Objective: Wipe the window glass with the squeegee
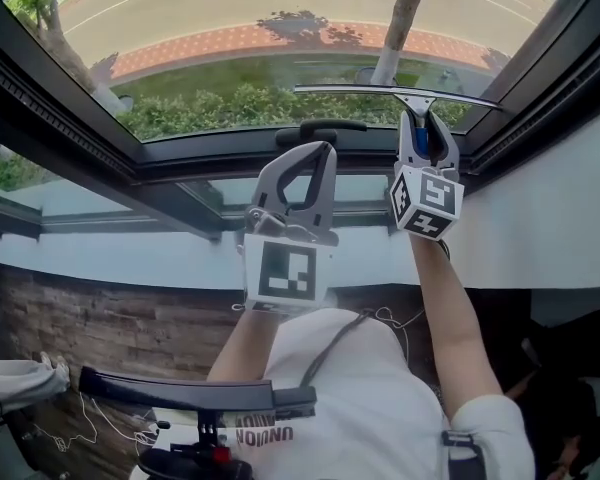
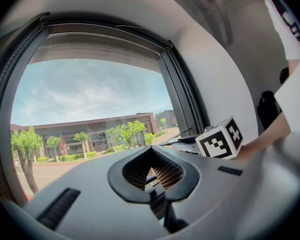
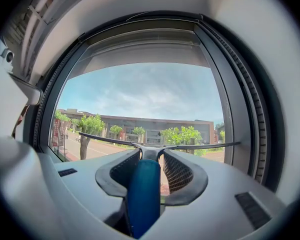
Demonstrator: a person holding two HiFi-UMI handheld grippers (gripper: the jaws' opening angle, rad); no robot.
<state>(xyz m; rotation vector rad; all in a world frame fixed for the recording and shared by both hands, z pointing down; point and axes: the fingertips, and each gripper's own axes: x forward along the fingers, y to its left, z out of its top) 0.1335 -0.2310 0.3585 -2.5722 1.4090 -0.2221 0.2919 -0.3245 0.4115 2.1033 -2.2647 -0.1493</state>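
The right hand-held gripper [image 1: 425, 133] squeezes the squeegee [image 1: 410, 96]. Its blade lies left-right across the far window glass [image 1: 230, 28]. The left hand-held gripper [image 1: 320, 153] is closed and empty.

Only readable word: "UNION" [image 1: 258, 435], dark capitals on person's white shirt [image 1: 380, 398], well below left gripper [image 1: 318, 140], near bottom edge of head view. Second printed line just above it, creased, not legible. Marker cube [image 1: 283, 271] on left gripper: black-and-white square pattern, no letters or digits. Red panel [image 3: 56, 130] on distant building, right gripper view: too small to read.
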